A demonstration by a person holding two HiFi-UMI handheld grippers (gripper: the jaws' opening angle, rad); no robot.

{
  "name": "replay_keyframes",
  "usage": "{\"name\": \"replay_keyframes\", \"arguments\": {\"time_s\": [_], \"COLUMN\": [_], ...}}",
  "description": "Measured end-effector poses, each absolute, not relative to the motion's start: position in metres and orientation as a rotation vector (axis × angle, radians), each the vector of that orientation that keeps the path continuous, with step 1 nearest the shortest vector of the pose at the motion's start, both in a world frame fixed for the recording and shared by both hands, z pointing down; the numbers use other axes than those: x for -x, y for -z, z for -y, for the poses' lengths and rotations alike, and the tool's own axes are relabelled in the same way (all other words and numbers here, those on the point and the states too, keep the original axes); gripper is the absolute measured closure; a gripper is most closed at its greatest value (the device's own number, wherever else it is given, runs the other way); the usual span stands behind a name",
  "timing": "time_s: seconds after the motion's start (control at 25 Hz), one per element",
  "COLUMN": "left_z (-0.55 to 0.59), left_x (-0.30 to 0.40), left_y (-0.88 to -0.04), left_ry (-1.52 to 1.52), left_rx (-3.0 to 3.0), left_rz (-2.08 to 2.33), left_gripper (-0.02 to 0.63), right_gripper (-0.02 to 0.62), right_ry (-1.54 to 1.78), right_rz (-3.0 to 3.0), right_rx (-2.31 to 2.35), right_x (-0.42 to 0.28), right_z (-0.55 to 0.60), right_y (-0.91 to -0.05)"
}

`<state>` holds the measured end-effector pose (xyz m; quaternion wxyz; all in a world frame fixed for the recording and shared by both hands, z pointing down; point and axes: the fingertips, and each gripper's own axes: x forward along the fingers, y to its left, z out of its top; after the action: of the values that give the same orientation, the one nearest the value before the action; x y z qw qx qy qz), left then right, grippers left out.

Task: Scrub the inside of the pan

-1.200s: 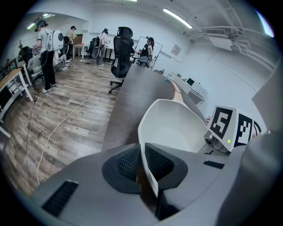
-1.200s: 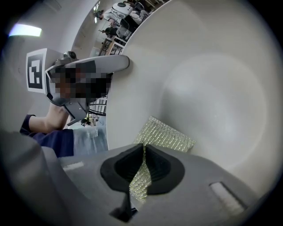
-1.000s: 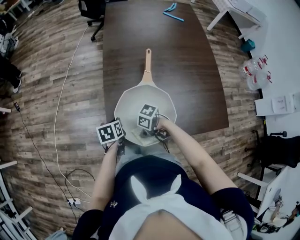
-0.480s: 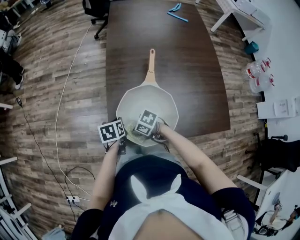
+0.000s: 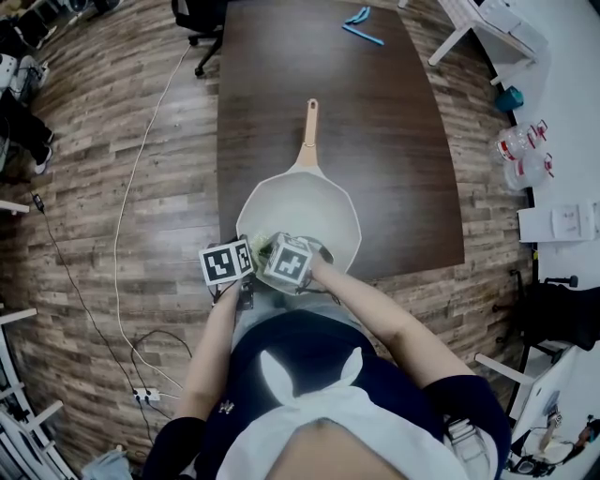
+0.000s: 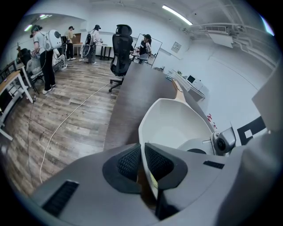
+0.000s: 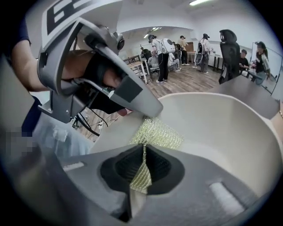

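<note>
A cream-white pan (image 5: 305,211) with a tan handle (image 5: 307,131) sits at the near end of the dark table (image 5: 394,141). My left gripper (image 6: 142,152) is shut on the pan's near-left rim (image 6: 143,132), one pad inside and one outside. My right gripper (image 7: 144,154) is shut on a yellow-green mesh scrubber (image 7: 157,132). The scrubber lies against the inner wall of the pan (image 7: 221,128), right beside the left gripper (image 7: 110,75). From the head view the two marker cubes (image 5: 225,262) (image 5: 286,261) sit side by side over the near rim and hide the jaws.
A blue tool (image 5: 361,28) lies at the table's far end. On the wooden floor to the left run a white cable (image 5: 141,169) and an office chair (image 5: 197,19). A white table with bottles (image 5: 520,155) stands at the right. Several people stand far off (image 6: 48,44).
My right gripper has slid left along the pan's near inner wall with the scrubber, rolling as it went, and now sits next to the left gripper. The left gripper kept its hold.
</note>
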<state>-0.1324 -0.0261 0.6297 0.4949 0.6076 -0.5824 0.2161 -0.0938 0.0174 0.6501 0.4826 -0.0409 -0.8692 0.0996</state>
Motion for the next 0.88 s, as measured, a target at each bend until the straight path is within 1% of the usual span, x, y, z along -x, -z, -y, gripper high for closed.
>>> {"name": "replay_keyframes", "arguments": {"time_s": [0.16, 0.56, 0.88], "left_z": [0.026, 0.028, 0.027], "left_x": [0.133, 0.133, 0.133], "left_y": [-0.630, -0.631, -0.631], "left_ry": [-0.529, -0.539, -0.543], "left_rx": [-1.473, -1.483, -1.497], "left_rz": [1.406, 1.388, 1.365], "left_gripper": [0.575, 0.575, 0.575], "right_gripper": [0.577, 0.578, 0.577], "right_ry": [-0.172, 0.214, 0.250], "right_rz": [2.124, 2.051, 2.047], "right_rx": [0.094, 0.047, -0.034], "right_x": [0.096, 0.098, 0.100], "right_z": [-0.016, 0.006, 0.025], "right_y": [-0.652, -0.675, -0.679]}}
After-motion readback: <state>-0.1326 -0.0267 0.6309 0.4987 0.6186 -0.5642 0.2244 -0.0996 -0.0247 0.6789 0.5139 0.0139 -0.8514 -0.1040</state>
